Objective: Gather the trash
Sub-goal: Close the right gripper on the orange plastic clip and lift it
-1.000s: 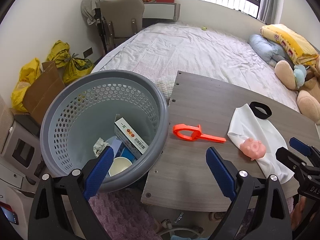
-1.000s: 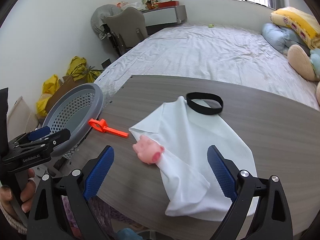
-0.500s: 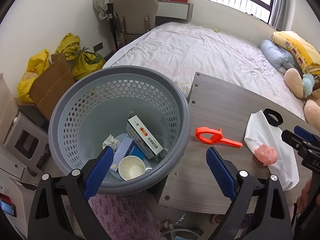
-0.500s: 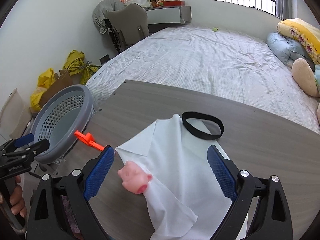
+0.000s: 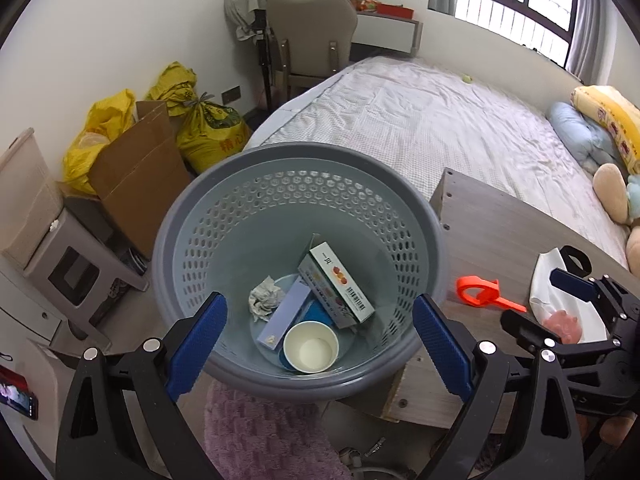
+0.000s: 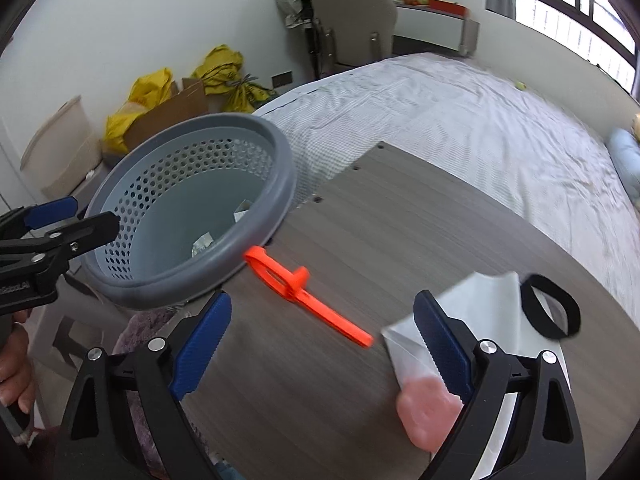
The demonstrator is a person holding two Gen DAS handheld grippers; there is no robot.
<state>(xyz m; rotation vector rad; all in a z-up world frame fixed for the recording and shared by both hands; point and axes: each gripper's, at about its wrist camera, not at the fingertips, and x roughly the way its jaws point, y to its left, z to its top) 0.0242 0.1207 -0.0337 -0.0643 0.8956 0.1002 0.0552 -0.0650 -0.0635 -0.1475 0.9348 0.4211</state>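
- One bed (image 5: 420, 120) with a pale checked sheet fills the far half of the room; pillows and plush toys at its right end are cut off by the frame.
- One grey wood-grain surface (image 6: 360, 248) sits near the bed, its far right side out of view.
- One grey perforated basket (image 5: 224, 200) stands at the surface's left edge, rim just beside it. Inside lie five pieces of trash that can be counted: one printed carton (image 5: 340, 284), one pale flat box (image 5: 284, 316), one crumpled paper wad (image 5: 264, 298), one white paper cup (image 5: 310, 346), upright, and one blue item under them, mostly hidden.
- One white cloth (image 6: 488, 312) lies on the surface at right, partly behind the right gripper's finger.
- Two grippers: the left gripper (image 5: 316, 336) hangs over the basket mouth, jaws spread wide and empty; the right gripper (image 6: 320, 340) hangs above the surface, jaws likewise wide apart with nothing between them.
- One orange plastic tool (image 6: 296, 288) lies on the surface between basket and cloth, its looped end touching or nearly touching the rim; which, cannot be told.
- One pink soft toy (image 6: 428, 412) rests on the cloth's near edge, blurred, half-masked by the right finger.
- One black band (image 6: 550, 312) lies on the cloth's far corner.
- Far left: two yellow bags (image 5: 200, 120), one cardboard box (image 5: 136, 176), one chair (image 5: 312, 36).
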